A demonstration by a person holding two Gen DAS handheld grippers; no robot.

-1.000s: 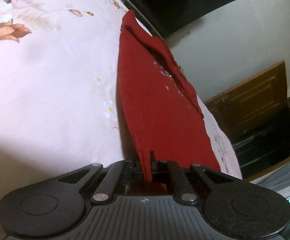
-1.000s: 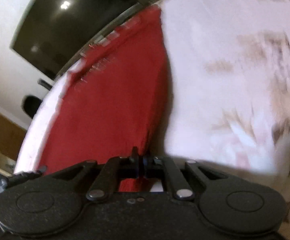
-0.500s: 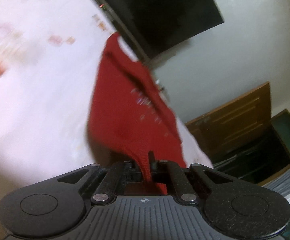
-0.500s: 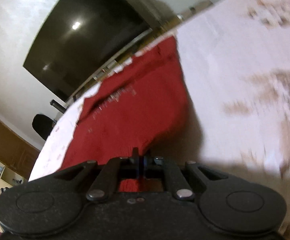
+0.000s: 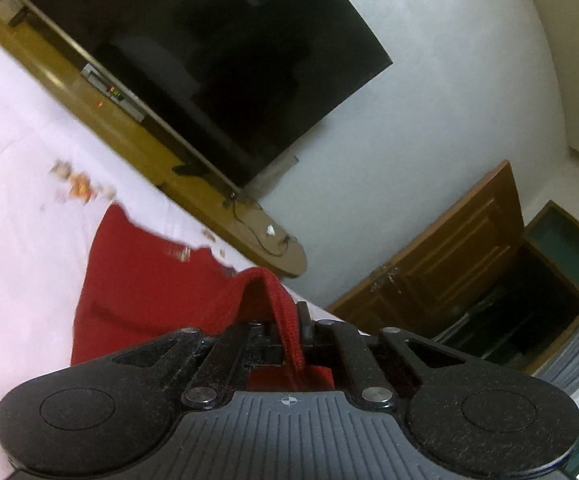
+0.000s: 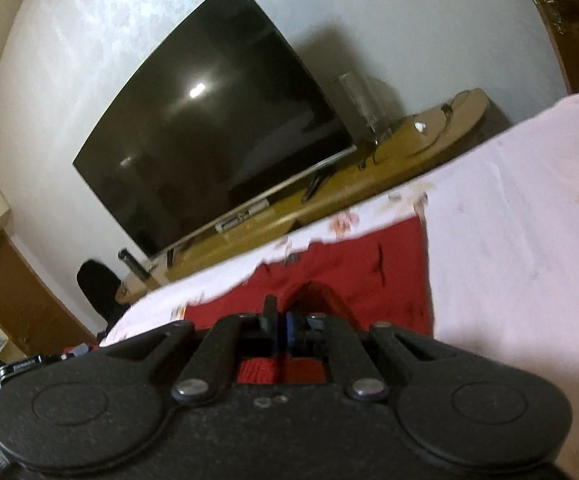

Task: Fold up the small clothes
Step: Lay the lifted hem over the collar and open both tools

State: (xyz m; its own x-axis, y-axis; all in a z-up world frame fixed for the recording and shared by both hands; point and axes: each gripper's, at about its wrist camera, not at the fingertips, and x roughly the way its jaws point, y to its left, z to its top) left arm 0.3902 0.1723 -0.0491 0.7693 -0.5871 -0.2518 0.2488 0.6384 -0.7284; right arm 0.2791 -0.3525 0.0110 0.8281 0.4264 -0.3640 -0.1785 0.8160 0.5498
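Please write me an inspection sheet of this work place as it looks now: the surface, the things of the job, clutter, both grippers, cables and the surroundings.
Surface: bed sheet, pale pink with flower print.
Job's things: one red garment, near edge lifted off the sheet, far part lying on it.
Clutter: nothing seen on the sheet.
Grippers: left gripper shut on the garment's edge; right gripper shut on the garment too.
Cables: thin cable on the wooden shelf.
Surroundings: dark television on a white wall, wooden door at the side.
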